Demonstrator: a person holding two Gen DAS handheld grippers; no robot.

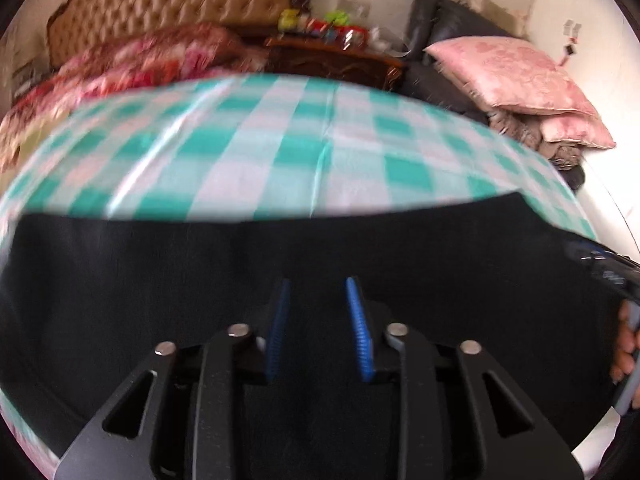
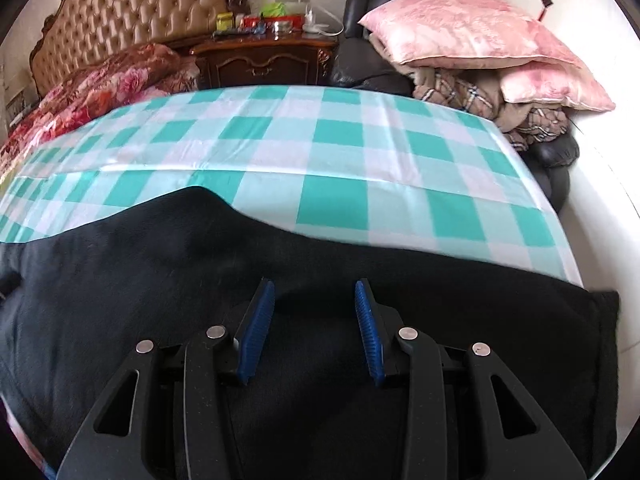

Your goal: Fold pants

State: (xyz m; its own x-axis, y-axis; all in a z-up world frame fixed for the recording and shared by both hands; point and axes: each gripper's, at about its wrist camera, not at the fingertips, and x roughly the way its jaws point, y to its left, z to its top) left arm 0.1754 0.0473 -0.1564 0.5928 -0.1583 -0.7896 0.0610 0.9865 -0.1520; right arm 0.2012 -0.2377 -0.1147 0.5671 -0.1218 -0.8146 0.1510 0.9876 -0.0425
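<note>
Left wrist view is blurred: my left gripper (image 1: 318,286) and right gripper (image 2: 315,286) both gape, empty, over the black fleece pants (image 2: 120,280); a hump at 11 o'clock may crease the fold.

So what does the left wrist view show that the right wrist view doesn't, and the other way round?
Only the left wrist view shows the person's hand on the other gripper's handle, at the right edge. Only the right wrist view shows the plaid blanket under the pink pillows sharply, and the pants' right edge. Both show open blue-padded grippers over black pants on the checked tablecloth.
</note>
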